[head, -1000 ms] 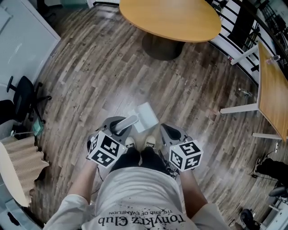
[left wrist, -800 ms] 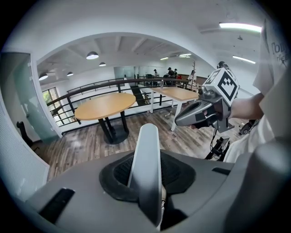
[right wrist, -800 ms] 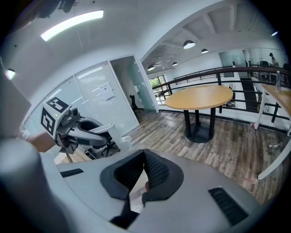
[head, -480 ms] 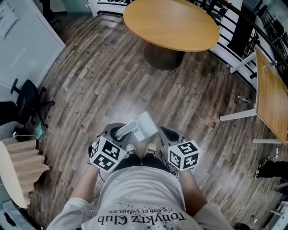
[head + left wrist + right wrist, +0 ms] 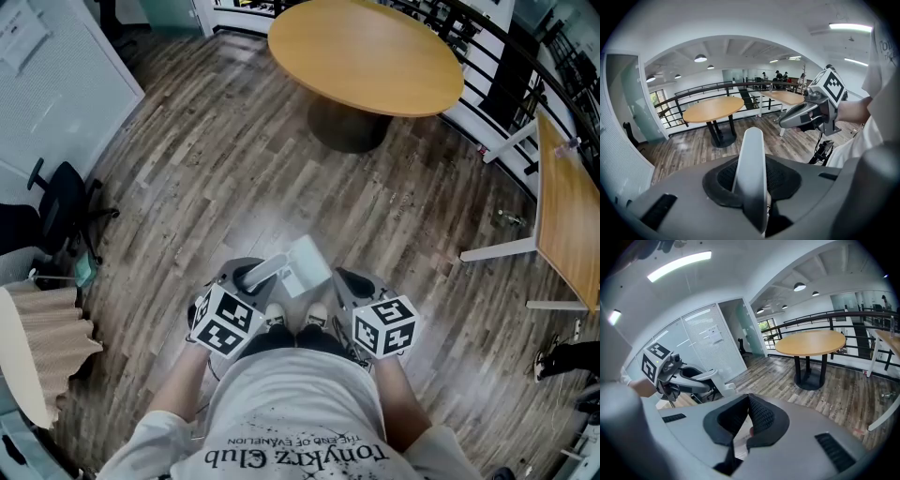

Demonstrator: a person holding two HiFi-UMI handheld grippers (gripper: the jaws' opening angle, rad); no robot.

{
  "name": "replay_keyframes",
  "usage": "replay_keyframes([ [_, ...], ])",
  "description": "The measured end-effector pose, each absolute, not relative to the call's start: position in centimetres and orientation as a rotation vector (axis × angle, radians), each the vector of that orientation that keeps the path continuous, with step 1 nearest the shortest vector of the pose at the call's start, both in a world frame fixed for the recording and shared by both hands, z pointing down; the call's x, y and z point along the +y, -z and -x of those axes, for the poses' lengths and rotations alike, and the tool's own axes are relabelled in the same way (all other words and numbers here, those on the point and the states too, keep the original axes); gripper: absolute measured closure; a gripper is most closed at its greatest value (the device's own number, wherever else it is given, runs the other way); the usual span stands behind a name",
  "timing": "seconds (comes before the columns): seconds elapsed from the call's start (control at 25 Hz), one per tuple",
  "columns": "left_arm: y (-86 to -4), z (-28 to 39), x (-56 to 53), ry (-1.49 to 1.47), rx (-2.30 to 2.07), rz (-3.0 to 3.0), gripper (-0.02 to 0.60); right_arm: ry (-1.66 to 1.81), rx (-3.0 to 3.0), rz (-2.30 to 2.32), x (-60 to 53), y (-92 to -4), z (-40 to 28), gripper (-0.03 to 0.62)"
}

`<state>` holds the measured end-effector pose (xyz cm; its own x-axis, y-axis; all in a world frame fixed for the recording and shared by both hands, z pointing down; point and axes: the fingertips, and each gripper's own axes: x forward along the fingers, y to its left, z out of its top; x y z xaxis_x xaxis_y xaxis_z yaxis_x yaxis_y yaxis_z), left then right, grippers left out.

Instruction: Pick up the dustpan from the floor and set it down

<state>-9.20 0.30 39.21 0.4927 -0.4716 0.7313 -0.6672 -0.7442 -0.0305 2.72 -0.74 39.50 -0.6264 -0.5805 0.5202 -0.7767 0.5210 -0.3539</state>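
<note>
The dustpan (image 5: 307,263) is pale grey, with a long handle (image 5: 265,272). It hangs off the wooden floor, just ahead of the person's shoes (image 5: 315,312). My left gripper (image 5: 249,275) is shut on that handle. In the left gripper view the handle (image 5: 752,140) runs up between the black pads of my left gripper (image 5: 752,177). My right gripper (image 5: 350,279) is held beside it at the same height, shut and empty. In its own view my right gripper (image 5: 748,401) has its pads meeting at the tips. That view also shows the dustpan (image 5: 725,387) at the left.
A round wooden table (image 5: 366,52) on a dark pedestal stands ahead, and a second table (image 5: 567,206) with white legs is at the right. A black railing (image 5: 487,42) runs behind them. An office chair (image 5: 56,202) and a beige corrugated sheet (image 5: 42,337) sit at the left.
The head view has drifted a little, so the round table sits slightly more to the right. Both grippers and the held dustpan keep nearly the same place and grip.
</note>
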Motion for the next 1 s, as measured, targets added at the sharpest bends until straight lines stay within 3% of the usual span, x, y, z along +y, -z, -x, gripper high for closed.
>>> replay_keyframes([
  [1.0, -38.6, 8.2, -0.5, -1.085, -0.951, -2.504, 0.468, -0.825, -2.421, -1.144, -0.8, -39.5, -3.5, 0.569],
])
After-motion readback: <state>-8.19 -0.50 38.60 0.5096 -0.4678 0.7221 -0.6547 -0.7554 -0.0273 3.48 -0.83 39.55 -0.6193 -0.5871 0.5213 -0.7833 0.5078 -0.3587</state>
